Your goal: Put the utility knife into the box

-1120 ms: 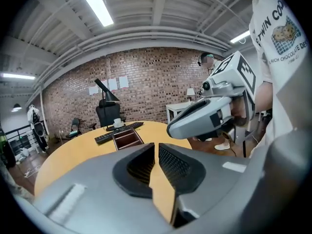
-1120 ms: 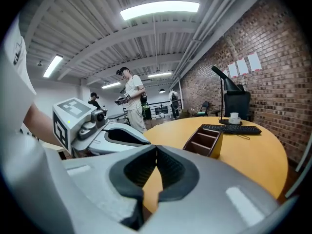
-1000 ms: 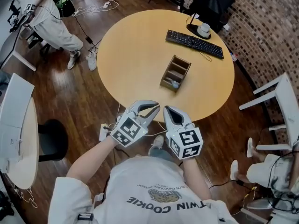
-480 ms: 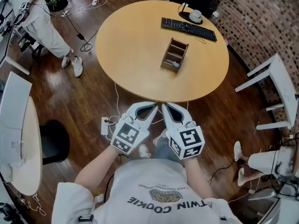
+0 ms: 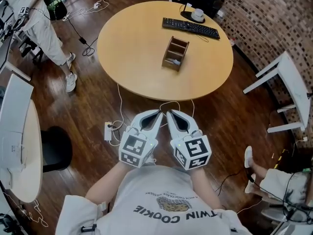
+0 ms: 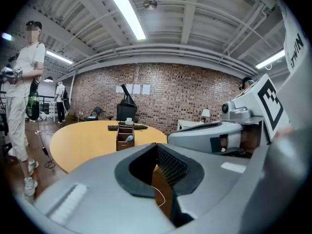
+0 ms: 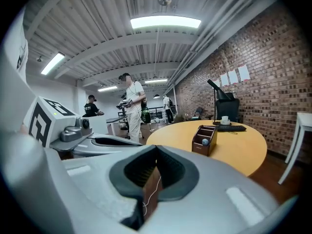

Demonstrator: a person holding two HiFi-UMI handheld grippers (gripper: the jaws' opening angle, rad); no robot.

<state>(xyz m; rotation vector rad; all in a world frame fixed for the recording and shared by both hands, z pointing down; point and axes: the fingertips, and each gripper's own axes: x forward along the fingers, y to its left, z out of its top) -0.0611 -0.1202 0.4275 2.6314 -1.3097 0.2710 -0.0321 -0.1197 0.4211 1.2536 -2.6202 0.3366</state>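
Backing away has slid the desk (image 5: 137, 48) toward twelve o'clock, with the left gripper (image 5: 158, 116) and right gripper (image 5: 170, 115) both pinched shut and empty, and the utility knife (image 5: 170, 61) seemingly already in the box (image 5: 177, 50), so the job looks finished.

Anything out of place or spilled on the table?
Nothing stands out: the box stands upright on the table, the keyboard lies flat beyond it, nothing spilled. Left claw and right claw are shut, empty.
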